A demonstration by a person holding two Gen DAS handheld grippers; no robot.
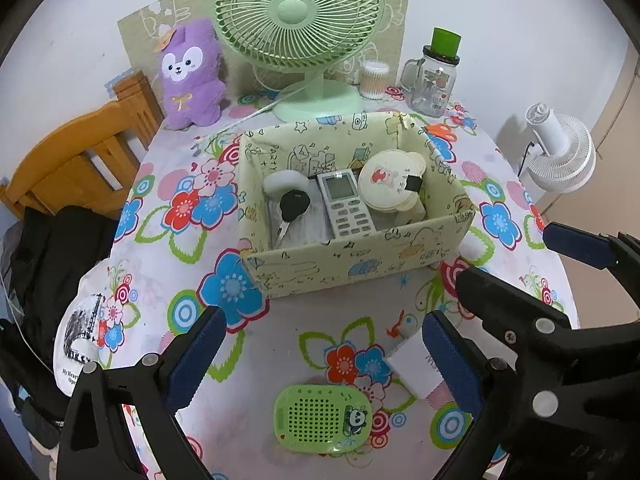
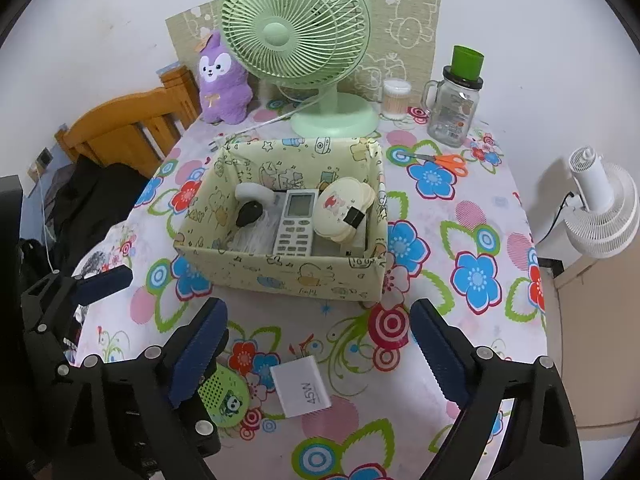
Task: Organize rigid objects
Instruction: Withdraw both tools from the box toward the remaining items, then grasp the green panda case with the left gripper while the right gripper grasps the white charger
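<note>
Round table w/ a flowered plastic cloth (image 2: 472,216). Mid-table sits a pale yellow cartoon-print cardboard box (image 1: 360,258), open top. Inside it: a black-headed key (image 1: 293,205) at the left, a grey-white remote w/ screen and buttons (image 1: 347,210) in the middle, a cream round bear-print case (image 1: 390,184) leaning at the right w/ a small black clip on its edge, and a white rounded item at the back left (can't tell what it is).

Still on the cloth, nearer than the box: a green oval perforated plastic gadget w/ a panda sticker (image 1: 322,419) and a white rectangular charger block marked 45W (image 2: 301,391), the two just beside each other.

Left gripper (image 1: 322,356) hangs above the green gadget, blue-padded fingers spread wide, nothing between the pads. Right gripper (image 2: 316,354) hangs over the charger block, jaws likewise released and apart, not touching it; its left finger overlaps the green gadget in the right wrist view.

Behind the box: a mint-green desk fan (image 1: 298,16), a purple plush rabbit (image 1: 192,76), a clear tub of cotton swabs (image 1: 374,79), a glass handled jar w/ a green cap (image 1: 434,76). Orange-handled scissors (image 2: 444,160) lie right of the box. A wooden chair (image 1: 80,160) stands left of the table, a white floor fan (image 2: 600,208) at the right.
</note>
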